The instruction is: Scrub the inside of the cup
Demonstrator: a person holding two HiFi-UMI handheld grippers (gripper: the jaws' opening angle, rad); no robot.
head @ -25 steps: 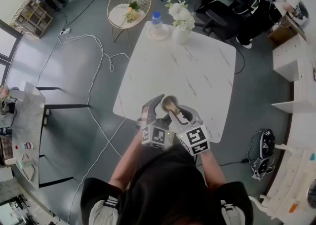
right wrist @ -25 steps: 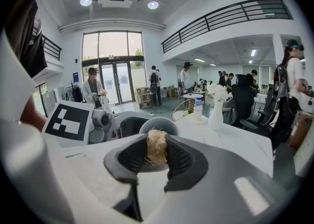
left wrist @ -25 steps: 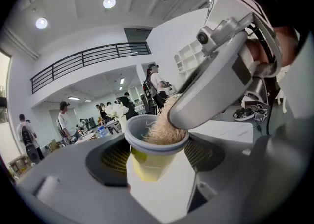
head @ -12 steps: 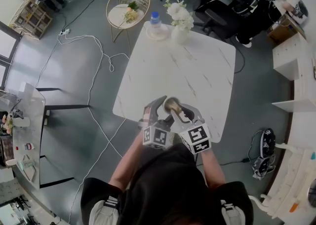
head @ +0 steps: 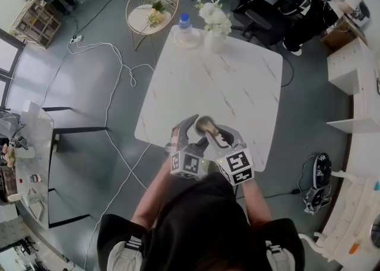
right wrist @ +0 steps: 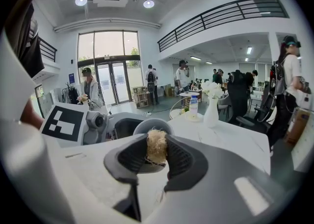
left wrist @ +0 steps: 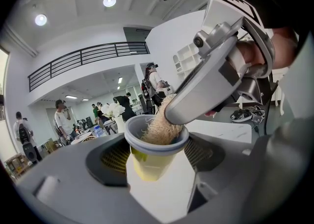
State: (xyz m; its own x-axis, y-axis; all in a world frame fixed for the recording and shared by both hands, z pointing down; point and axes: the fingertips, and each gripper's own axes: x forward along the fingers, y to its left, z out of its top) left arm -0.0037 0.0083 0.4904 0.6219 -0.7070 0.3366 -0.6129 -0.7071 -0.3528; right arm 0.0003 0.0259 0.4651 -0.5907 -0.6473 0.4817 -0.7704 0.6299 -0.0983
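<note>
Head view: left claw (head: pixel 195 132) and right claw (head: pixel 217 137) meet at lower centre, by the near edge of the white surface (head: pixel 231 79); anything dropped could roll off. Left gripper view, centre: jaws wide, clamped on the yellow cup (left wrist: pixel 149 161), scrubber (left wrist: pixel 159 130) in its mouth; hard pushing might twist it loose. Only the right gripper view shows its jaws narrow, pinching the scrubber.
</note>
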